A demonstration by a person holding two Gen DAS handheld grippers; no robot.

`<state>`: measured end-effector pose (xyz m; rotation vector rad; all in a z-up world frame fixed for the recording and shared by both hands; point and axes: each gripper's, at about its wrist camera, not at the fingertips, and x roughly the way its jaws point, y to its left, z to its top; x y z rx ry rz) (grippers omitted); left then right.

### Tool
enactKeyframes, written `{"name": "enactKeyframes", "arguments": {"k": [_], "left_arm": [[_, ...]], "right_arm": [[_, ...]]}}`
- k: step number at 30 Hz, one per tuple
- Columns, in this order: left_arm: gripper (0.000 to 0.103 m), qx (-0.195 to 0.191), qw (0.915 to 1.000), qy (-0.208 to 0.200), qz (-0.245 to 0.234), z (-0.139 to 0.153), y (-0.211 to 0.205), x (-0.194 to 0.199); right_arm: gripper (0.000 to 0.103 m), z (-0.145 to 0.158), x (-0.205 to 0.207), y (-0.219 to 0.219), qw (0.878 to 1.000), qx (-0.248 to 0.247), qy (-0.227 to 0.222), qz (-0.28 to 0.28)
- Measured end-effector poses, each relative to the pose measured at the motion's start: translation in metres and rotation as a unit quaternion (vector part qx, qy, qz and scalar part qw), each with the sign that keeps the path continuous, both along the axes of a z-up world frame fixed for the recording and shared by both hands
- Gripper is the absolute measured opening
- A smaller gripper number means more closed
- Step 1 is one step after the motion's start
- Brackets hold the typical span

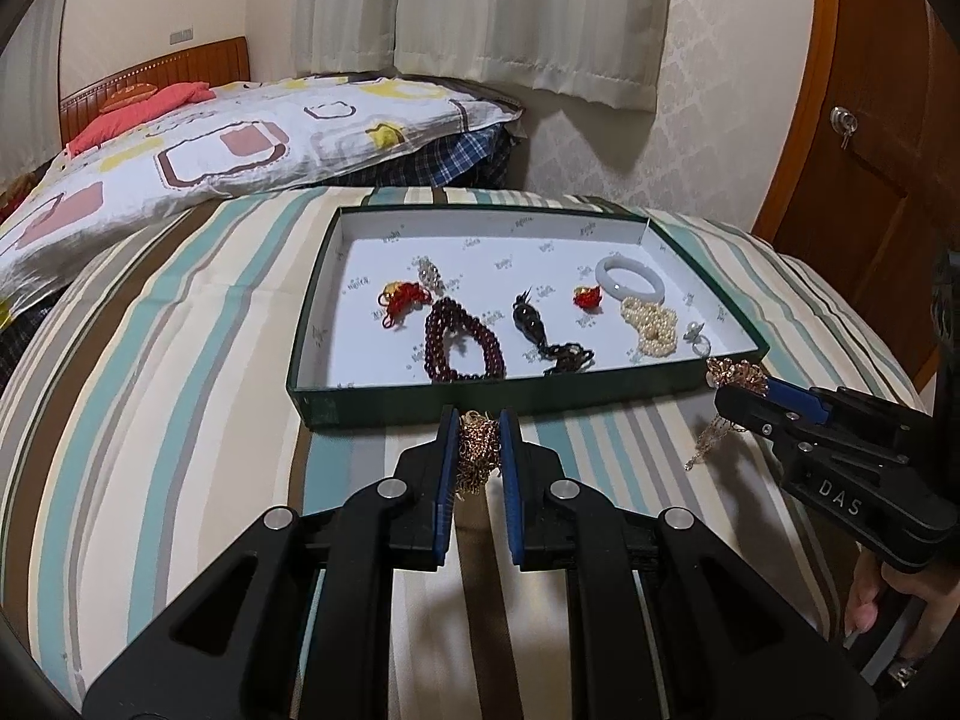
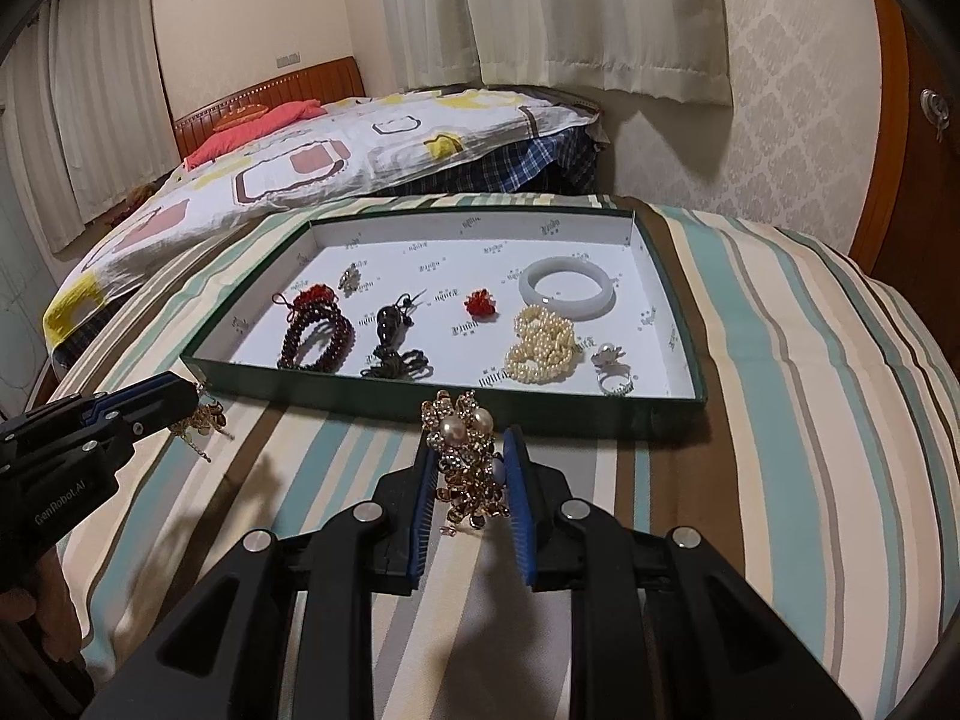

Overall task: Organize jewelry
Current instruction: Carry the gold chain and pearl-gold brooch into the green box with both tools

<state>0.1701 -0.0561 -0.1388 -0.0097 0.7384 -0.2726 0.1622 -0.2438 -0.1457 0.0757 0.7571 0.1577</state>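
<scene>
A green box lid with a white inside [image 1: 384, 402] [image 2: 660, 420] lies on the striped cloth. It holds a white bangle [image 1: 630, 279] [image 2: 567, 288], a pearl strand [image 1: 651, 324] [image 2: 540, 351], dark red beads [image 1: 462, 339] [image 2: 315, 339], a black pendant [image 1: 531, 321] [image 2: 390, 324], red knots and rings. My left gripper [image 1: 479, 429] [image 2: 195, 399] is shut on a bunched gold chain [image 1: 477, 450] just before the lid's near wall. My right gripper [image 2: 468, 450] [image 1: 741, 384] is shut on a gold pearl brooch piece [image 2: 465, 456] [image 1: 735, 372] by the lid's near right corner.
The striped cloth [image 1: 180, 360] covers a rounded surface that drops away on all sides. A bed with a patterned quilt [image 1: 210, 144] lies behind on the left. Curtains [image 1: 528, 12] and a wooden door [image 1: 870, 180] stand behind and to the right.
</scene>
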Motion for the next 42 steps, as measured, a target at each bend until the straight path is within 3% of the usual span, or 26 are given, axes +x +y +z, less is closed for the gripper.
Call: {"name": "enactKeyframes", "arguments": {"k": [11,26,34,42], "left_arm": [[0.014,-0.016,0.9992,-0.036,-0.003,0.030,-0.002,0.014],[0.014,-0.027,0.9956,-0.089,0.005,0.067,-0.021,0.082],[0.014,-0.017,0.9962,-0.084,0.016,0.056,-0.032,0.123],[0.014,0.015,0.9990,-0.014,0.039,0.008,-0.041,0.175]], "right_arm": [[0.023,0.025,0.011,0.001,1.000,0.008,-0.030,0.002],[0.023,0.075,0.074,0.010,0.995,0.000,-0.103,0.005],[0.023,0.069,0.117,0.011,0.994,-0.006,-0.106,-0.001],[0.023,0.029,0.159,0.013,0.999,-0.008,-0.051,-0.004]]}}
